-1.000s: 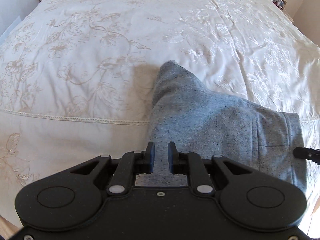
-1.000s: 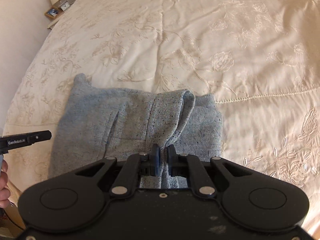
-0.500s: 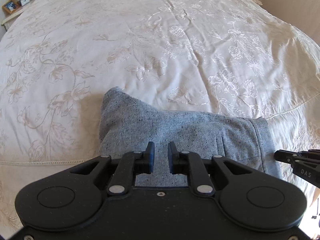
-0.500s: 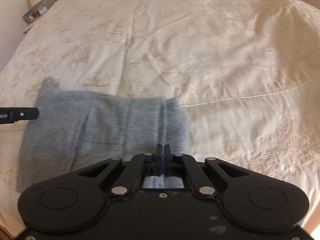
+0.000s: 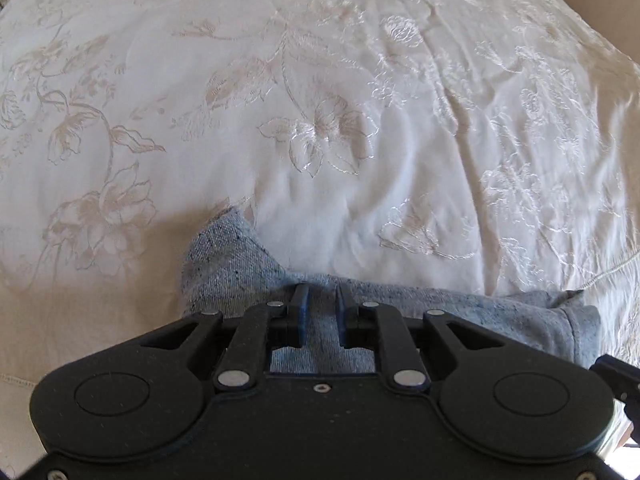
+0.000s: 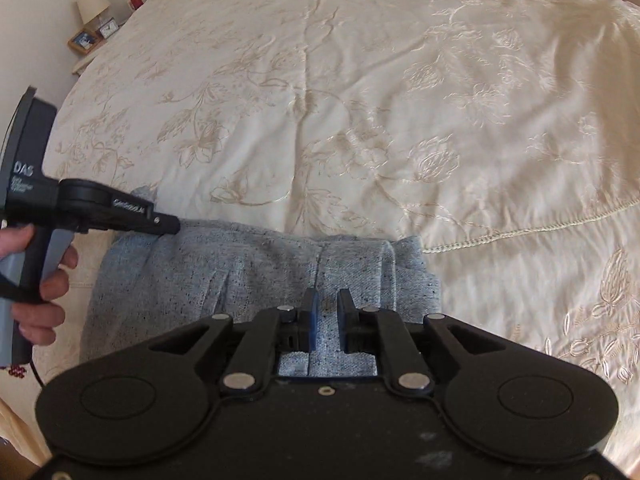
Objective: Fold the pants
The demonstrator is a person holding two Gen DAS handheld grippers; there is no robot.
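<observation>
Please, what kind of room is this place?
Most likely a bedroom. A wide bed with a cream embroidered bedspread fills the view, and beside it a bedside table carries a small lamp and a clock.

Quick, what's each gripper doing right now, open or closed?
Left gripper: open, above the grey pants, holding nothing.
Right gripper: open, holding nothing.
</observation>
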